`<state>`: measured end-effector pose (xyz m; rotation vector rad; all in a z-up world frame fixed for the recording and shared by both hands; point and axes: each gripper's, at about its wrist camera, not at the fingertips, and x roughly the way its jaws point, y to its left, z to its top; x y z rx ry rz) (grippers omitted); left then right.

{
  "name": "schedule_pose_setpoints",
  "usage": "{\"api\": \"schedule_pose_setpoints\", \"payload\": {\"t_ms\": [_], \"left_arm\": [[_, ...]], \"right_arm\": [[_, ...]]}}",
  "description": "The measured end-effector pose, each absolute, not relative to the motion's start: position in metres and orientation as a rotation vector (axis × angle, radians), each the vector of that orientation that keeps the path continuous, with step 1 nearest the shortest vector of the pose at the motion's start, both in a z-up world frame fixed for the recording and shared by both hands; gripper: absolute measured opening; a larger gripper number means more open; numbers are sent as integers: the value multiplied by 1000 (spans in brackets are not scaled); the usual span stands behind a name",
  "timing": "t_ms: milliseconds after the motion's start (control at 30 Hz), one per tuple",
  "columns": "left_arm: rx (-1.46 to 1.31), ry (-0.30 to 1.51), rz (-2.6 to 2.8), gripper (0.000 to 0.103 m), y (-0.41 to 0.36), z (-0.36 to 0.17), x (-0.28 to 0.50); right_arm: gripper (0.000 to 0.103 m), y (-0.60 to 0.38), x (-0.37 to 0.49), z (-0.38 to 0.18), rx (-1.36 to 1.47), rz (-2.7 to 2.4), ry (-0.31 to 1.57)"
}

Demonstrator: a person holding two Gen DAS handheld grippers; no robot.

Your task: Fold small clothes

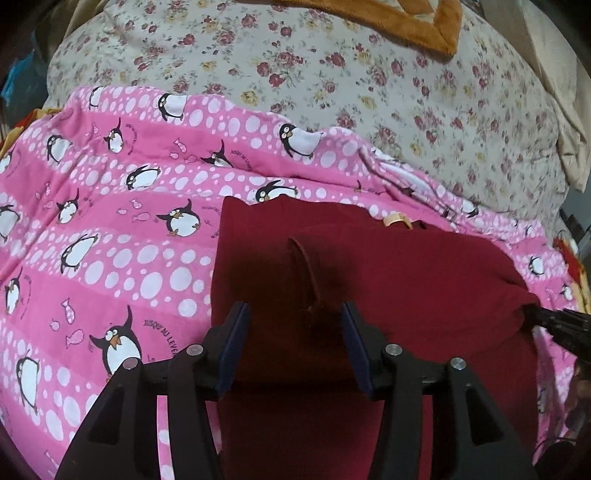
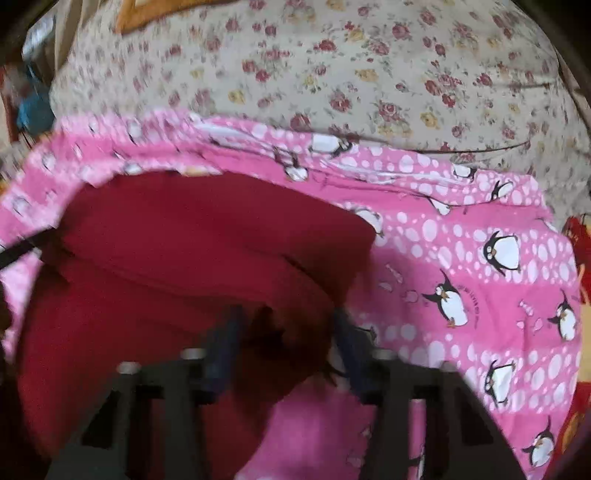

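A dark red garment (image 1: 406, 280) lies on a pink penguin-print sheet (image 1: 110, 221). My left gripper (image 1: 293, 321) hovers over the garment's left half, open. A raised crease of red cloth (image 1: 306, 273) stands between its fingers, and neither pad touches it. At the right edge of the left wrist view, my right gripper (image 1: 546, 317) pinches the garment's right corner, which tapers to a point there. The right wrist view is blurred. It shows the right gripper (image 2: 288, 332) with a dark bunch of the red garment (image 2: 184, 240) between its fingers.
The pink sheet (image 2: 461, 258) lies on a cream floral bedspread (image 1: 369, 92). An orange-brown plush blanket (image 1: 424, 26) lies at the far side. A small cream tag (image 1: 397, 221) shows at the garment's far edge. Red and yellow fabric (image 2: 580, 243) lies at the right edge.
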<state>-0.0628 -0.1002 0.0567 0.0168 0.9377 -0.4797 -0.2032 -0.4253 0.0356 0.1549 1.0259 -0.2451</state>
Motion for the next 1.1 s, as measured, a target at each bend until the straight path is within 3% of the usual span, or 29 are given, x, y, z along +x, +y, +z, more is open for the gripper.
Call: {"api": "schedule_pose_setpoints", "payload": {"t_ms": [367, 400, 433, 500, 667, 933, 1100], "left_arm": [[23, 925, -490, 30, -102, 61, -68], [20, 918, -490, 30, -102, 62, -68], [13, 914, -493, 30, -102, 63, -69], [-5, 914, -498, 30, -101, 64, -67], [-61, 924, -522, 30, -97, 65, -65], [-97, 935, -543, 30, -105, 60, -60], [-26, 968, -512, 30, -120, 56, -57]], "right_arm": [[9, -450, -269, 29, 395, -167, 1018], [20, -451, -272, 35, 419, -154, 1005], [38, -452, -275, 41, 442, -152, 990], [54, -460, -279, 55, 494, -171, 929], [54, -482, -250, 54, 558, -256, 911], [54, -490, -195, 0, 487, -370, 1005], [54, -493, -209, 16, 534, -336, 956]]}}
